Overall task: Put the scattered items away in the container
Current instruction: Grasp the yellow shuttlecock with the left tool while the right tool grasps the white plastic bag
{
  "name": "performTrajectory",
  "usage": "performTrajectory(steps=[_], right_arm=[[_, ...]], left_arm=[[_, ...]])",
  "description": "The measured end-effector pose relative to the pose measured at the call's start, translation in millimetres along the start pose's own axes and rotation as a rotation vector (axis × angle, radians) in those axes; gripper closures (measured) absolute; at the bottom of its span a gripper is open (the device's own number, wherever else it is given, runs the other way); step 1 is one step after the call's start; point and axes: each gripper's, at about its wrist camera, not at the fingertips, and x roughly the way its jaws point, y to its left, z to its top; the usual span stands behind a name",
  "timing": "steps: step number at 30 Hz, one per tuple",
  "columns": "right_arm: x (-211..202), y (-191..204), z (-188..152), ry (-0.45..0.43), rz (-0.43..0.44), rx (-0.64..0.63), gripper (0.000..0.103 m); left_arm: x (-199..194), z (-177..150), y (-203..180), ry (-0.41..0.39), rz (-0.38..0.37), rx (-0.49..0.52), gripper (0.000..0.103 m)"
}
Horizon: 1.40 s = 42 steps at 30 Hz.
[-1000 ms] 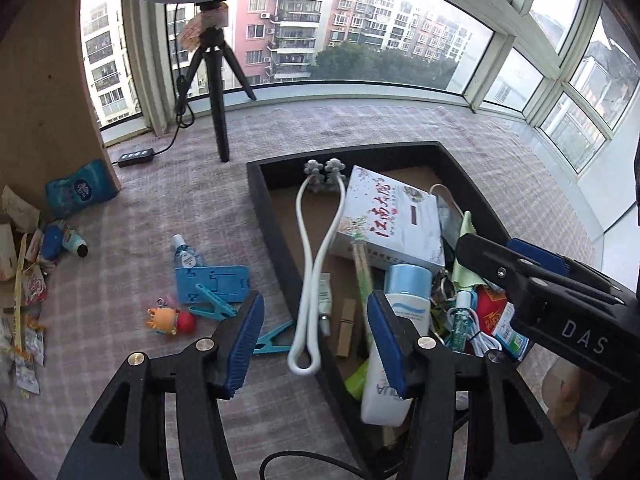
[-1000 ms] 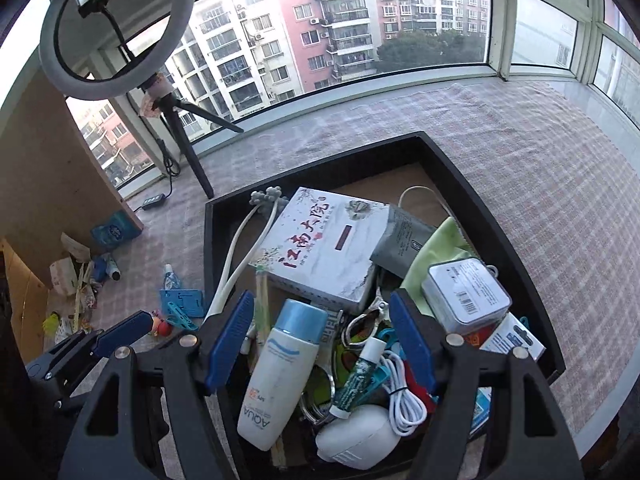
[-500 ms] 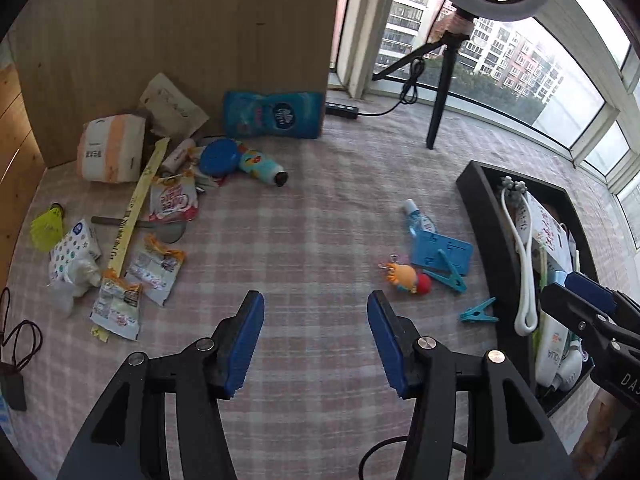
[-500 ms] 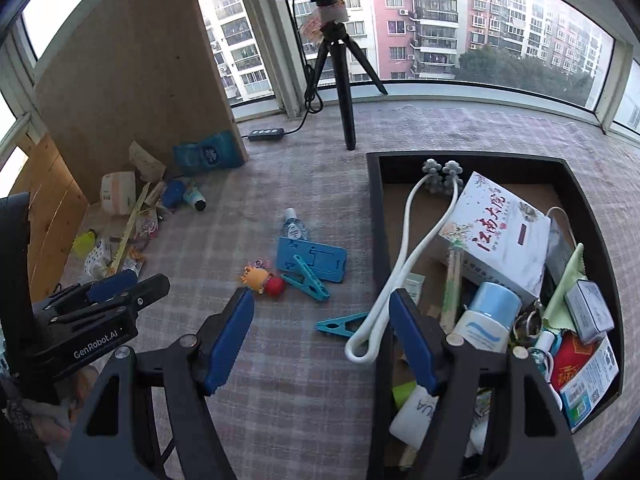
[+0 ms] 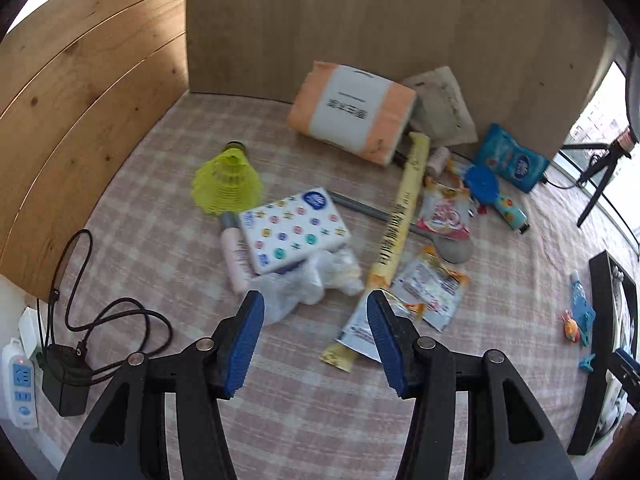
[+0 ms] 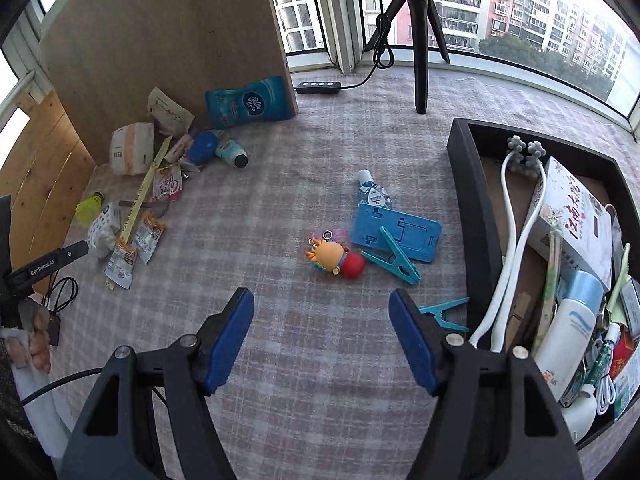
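The left gripper (image 5: 316,320) is spread wide and holds nothing, hovering over the checked cloth (image 5: 160,216). At its 12 o'clock lies a tissue pack (image 5: 294,234), resting on a crumpled clear bag (image 5: 312,280), with a yellow shuttlecock (image 5: 226,180) at 11 o'clock and snack sachets (image 5: 430,288) at 2 o'clock.

The right gripper (image 6: 322,320) is likewise spread and empty. A toy figure (image 6: 334,258) sits at its 12 o'clock, a blue peg (image 6: 394,258) at 1 o'clock on a blue stand (image 6: 400,228). The black tray (image 6: 474,208) (already crowded) is at 3 o'clock, a second peg (image 6: 444,314) just beside its wall.
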Motion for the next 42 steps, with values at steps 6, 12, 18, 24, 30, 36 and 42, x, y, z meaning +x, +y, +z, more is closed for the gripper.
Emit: performTrajectory(steps=[6,12,18,24,30,36,42], right_arm=[[9.3,47.0,11.4,-0.009,0.029,-0.057,0.034],[21.6,136.3,15.8,-0.012,0.150,-0.204,0.035],[43.3,227.0,16.8,-0.004,0.242,-0.325,0.034],[76.3,289.1,19.3,0.049,0.235,-0.425,0.034],[98.8,325.4,17.0,0.060,0.178,-0.514,0.034],[115.6,326.5,21.2,0.093,0.198,-0.488,0.034],[132.3,320.5,26.9,0.125,0.225,-0.428,0.034]], left_arm=[[9.0,18.4,42.6,-0.008,0.017,-0.044,0.052],[20.5,36.7,76.2,-0.002,0.023,-0.052,0.052],[34.5,56.9,97.8,-0.001,0.002,-0.039,0.052],[55.1,72.1,104.5,0.010,-0.037,-0.018,0.052],[74.7,75.4,101.9,0.032,-0.054,-0.001,0.052],[86.0,79.6,95.3,0.038,-0.064,-0.002,0.052],[96.1,88.1,89.6,0.044,-0.066,-0.010,0.053]])
